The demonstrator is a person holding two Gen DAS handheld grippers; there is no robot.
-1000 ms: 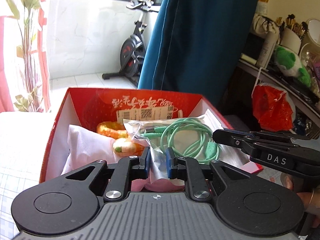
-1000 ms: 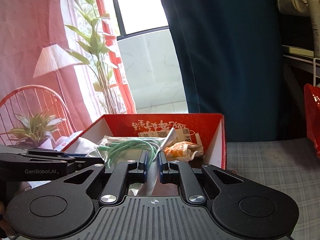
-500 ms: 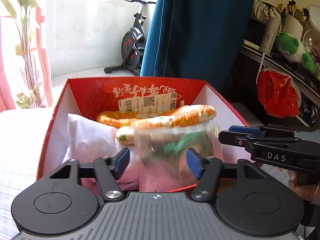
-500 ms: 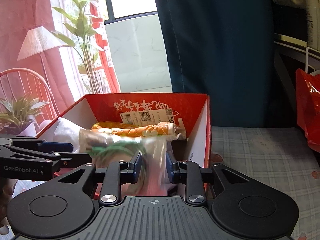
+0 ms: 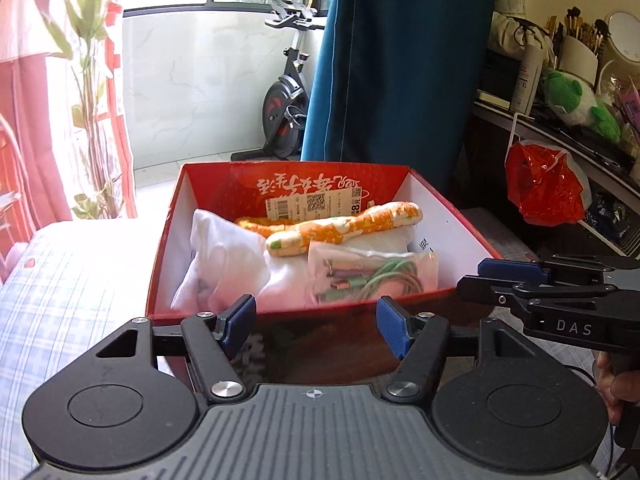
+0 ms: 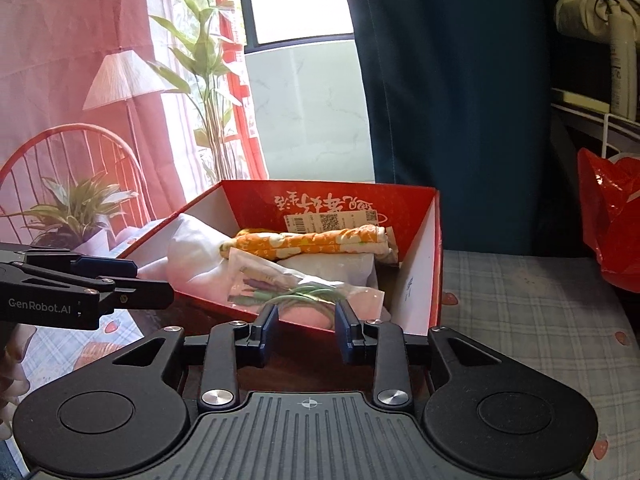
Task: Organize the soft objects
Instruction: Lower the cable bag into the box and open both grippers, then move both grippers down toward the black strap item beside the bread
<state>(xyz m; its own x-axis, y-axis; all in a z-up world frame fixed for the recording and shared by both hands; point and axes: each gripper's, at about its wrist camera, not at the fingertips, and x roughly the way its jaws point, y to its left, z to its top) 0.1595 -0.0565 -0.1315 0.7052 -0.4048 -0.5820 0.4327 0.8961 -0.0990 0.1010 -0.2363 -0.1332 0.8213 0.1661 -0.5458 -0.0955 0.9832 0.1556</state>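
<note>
Sunlit tiles, an exercise bike (image 5: 286,108) and a blue curtain (image 5: 400,60) lie far beyond a checked bed cover (image 5: 60,280) in the left wrist view. On the cover sits a red box (image 5: 436,204), open at the top. Inside, a white cloth (image 5: 224,256) fills the left, an orange roll (image 5: 348,224) lies across the far middle, and a cable bag (image 5: 372,276) rests flat at the near right, against the near wall. The left claw (image 5: 316,326) is spread wide and holds nothing; its pads sit just outside the near wall of the box. A second ago this claw was pinched on the bag, which hung above the box; half a second ago it had opened and the bag was a blur, falling. Now the bag lies still. The right claw (image 5: 508,276) shows at the right edge, beside the box.

From the right wrist view, the same box (image 6: 434,240) stands before a pink curtain (image 6: 60,40), a lamp (image 6: 124,76) and plants (image 6: 204,52). The bag (image 6: 304,284) lies on the cloth (image 6: 192,256), near the roll (image 6: 308,240). The right claw (image 6: 307,330) is also spread and empty, just short of the near wall; a second ago it too pinched the bag. The left claw (image 6: 120,276) shows at the left edge.

I judge that the bag is now stowed and both claws are free for the next soft thing.
</note>
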